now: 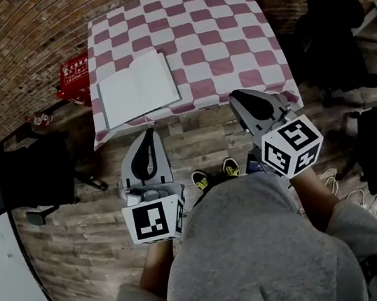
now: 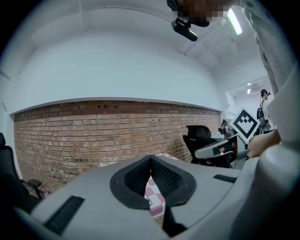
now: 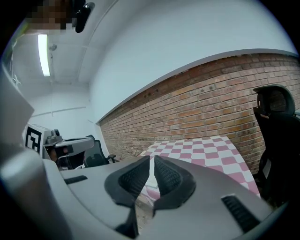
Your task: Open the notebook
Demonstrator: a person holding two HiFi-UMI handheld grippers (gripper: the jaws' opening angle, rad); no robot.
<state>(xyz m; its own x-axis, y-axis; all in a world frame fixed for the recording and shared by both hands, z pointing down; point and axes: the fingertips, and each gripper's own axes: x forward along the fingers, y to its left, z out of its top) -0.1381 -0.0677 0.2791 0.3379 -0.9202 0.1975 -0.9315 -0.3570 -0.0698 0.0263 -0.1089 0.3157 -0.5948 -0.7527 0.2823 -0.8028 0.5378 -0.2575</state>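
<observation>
1 checkered table beside brick wall bears open notebook.

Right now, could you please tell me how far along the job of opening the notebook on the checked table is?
Done: the white-paged notebook lies open, pages up, on the pink-and-white checked table. In hand: nothing. The grey left gripper and grey right gripper are both shut and empty, short of the table's near edge. Left: apparently nothing, as far as these views show.
</observation>
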